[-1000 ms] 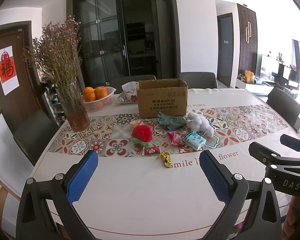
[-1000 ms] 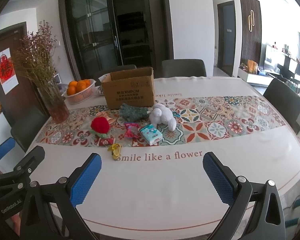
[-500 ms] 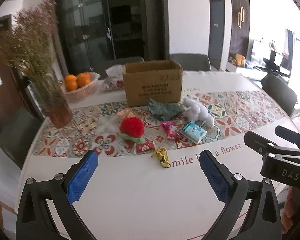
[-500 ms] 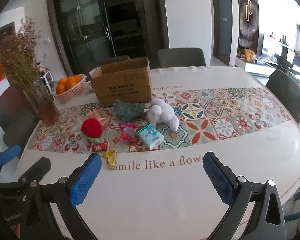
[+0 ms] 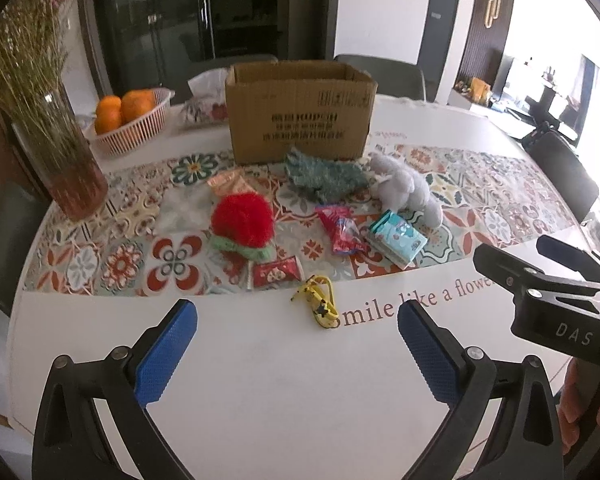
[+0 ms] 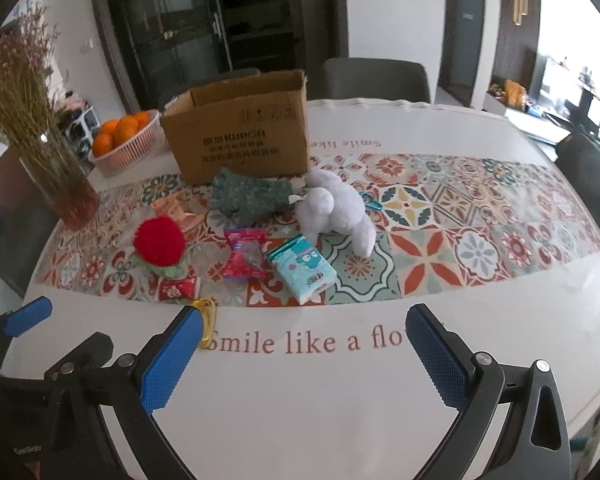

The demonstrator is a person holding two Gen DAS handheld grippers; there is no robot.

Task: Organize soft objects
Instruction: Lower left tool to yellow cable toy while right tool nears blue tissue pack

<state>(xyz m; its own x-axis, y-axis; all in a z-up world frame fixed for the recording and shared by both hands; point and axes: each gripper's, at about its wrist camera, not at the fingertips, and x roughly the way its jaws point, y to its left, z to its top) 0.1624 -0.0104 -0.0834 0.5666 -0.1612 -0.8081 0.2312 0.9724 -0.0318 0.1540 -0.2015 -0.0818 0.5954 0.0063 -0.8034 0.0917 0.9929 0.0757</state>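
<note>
Soft toys, a white plush elephant (image 6: 336, 210) and red pompom (image 6: 159, 240), lie just before the open cardboard box (image 6: 240, 136). I hold my left gripper (image 5: 296, 354) and right gripper (image 6: 300, 356) spread, empty. Risk: snagging the tissue pack (image 6: 302, 268) beside the elephant.

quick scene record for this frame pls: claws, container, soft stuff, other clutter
left claw: open, empty, above the bare white table
right claw: open, empty
container: cardboard box, top open, upright, behind the items
soft items: white plush toy, green knit cloth, red pompom, all on the patterned runner
other: tissue pack, snack packets, yellow trinket, basket of oranges, vase of dried flowers
</note>
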